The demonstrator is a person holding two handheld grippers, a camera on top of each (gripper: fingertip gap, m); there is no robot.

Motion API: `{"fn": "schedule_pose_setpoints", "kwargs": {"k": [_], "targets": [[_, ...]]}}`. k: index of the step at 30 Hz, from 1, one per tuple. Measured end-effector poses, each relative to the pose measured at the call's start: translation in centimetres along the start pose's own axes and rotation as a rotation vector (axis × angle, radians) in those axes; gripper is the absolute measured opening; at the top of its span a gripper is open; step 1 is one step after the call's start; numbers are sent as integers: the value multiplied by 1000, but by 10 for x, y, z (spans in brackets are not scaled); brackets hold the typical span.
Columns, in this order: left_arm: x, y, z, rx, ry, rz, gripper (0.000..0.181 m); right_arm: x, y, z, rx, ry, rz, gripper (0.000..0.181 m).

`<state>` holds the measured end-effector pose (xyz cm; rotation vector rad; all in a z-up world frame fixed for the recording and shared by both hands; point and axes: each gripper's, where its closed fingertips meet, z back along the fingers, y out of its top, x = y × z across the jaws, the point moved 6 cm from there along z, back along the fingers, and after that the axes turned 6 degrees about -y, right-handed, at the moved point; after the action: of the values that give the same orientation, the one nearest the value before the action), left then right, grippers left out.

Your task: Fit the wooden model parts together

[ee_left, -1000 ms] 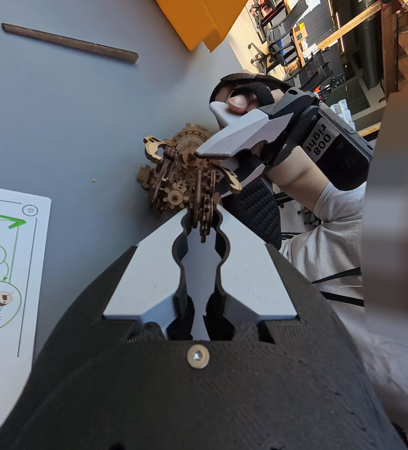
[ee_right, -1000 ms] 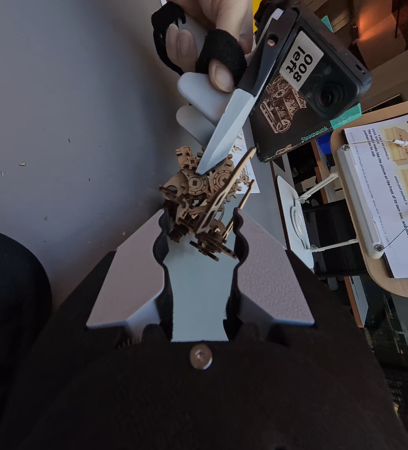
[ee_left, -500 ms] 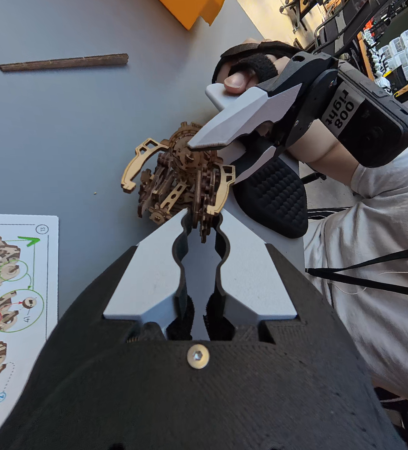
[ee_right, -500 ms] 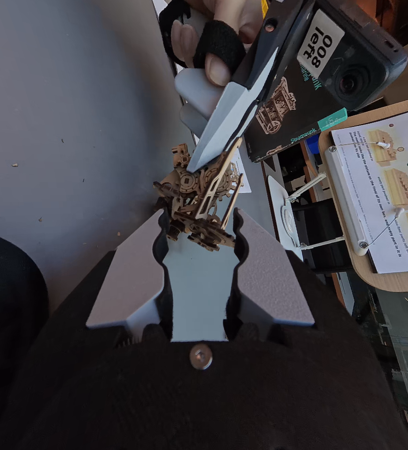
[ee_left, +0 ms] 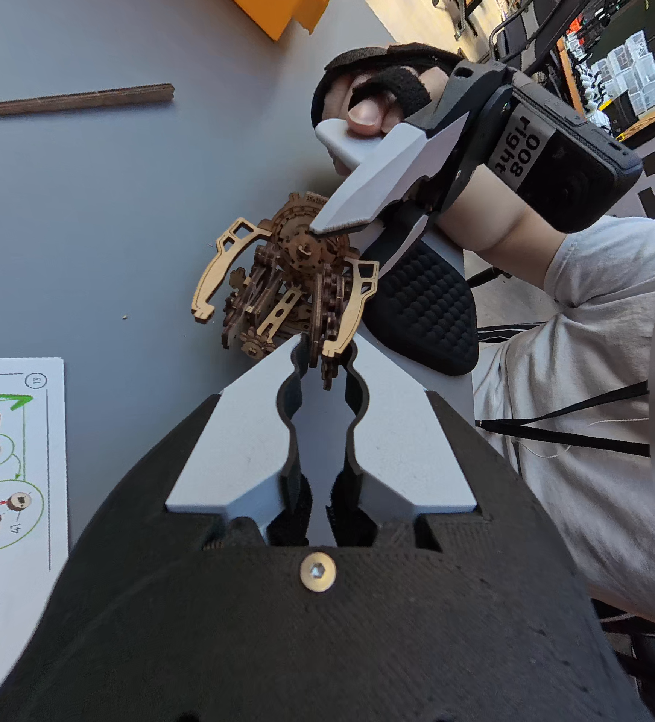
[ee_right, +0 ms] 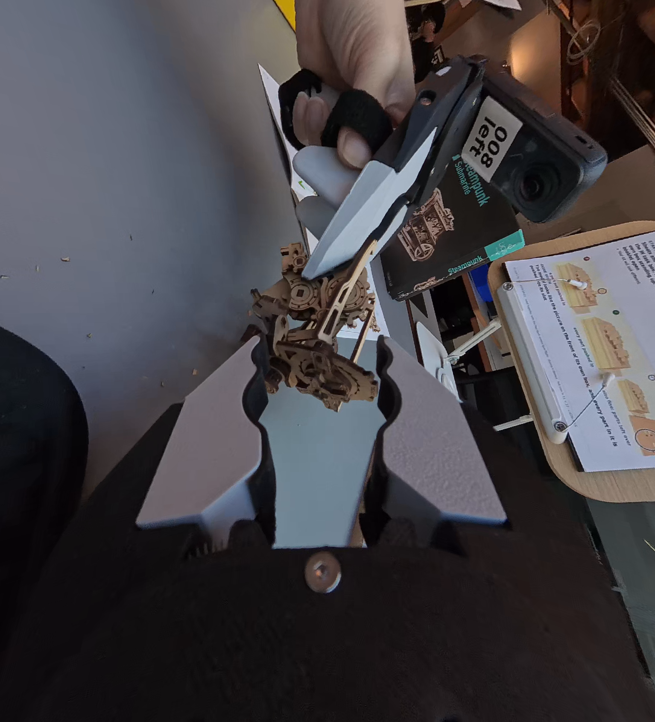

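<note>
The wooden model [ee_left: 294, 285] already looks like a lot of work is done. Many little gears, wheels and curved arms are joined into one brown clump. I think the build is far along but not finished, because the instruction sheet [ee_left: 9, 469] lies flat on the grey table [ee_left: 103, 195] with more steps drawn on it. A loose dark wooden stick [ee_left: 71, 102] lies far off at the back of the table. I cannot tell which piece goes in next.

The model is up in the air above the table, held from two sides. The left gripper [ee_left: 325, 353] has its two grey fingers pulled close together, and they pinch a thin toothed edge at the bottom of the model — the model sticks up and away from the tips. In the right wrist view the left gripper [ee_right: 331, 265] comes down from above and touches the top of the clump.

The right gripper [ee_right: 320, 369] has its fingers wider apart, and the fat lower part of the model sits between them. They seem to squeeze it on both sides, so I judge it is clamped on the model too. In the left wrist view one finger tip of the right gripper [ee_left: 337, 228] rests on the round wheel at the top — right by its middle.
</note>
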<state>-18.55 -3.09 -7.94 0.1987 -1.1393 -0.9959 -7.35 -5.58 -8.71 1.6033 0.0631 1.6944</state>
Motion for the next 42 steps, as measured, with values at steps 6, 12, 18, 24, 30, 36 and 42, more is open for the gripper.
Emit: {"fn": "schedule_pose_setpoints", "kwargs": {"k": [6, 12, 18, 24, 30, 36, 42], "targets": [[-5, -8, -5, -12, 27, -4, 15, -5, -4, 2, -16, 57, -33, 53], [-3, -5, -6, -15, 51, -67, 15, -10, -1, 6, -30, 138, -99, 53], [-3, -5, -7, -8, 32, -104, 15, -6, 3, 14, -6, 183, -210, 52], [-6, -5, -6, -55, 53, -162, 14, 14, 5, 16, 66, 250, -573, 52], [-1, 1, -4, -159, 85, -249, 15, 50, 0, 4, 22, 303, -952, 33], [-4, 7, -3, -249, 94, -220, 15, 59, -4, -8, -144, 446, -973, 31], [-4, 14, 0, -305, 104, -206, 15, 64, 9, -35, -378, 676, -950, 36]]}}
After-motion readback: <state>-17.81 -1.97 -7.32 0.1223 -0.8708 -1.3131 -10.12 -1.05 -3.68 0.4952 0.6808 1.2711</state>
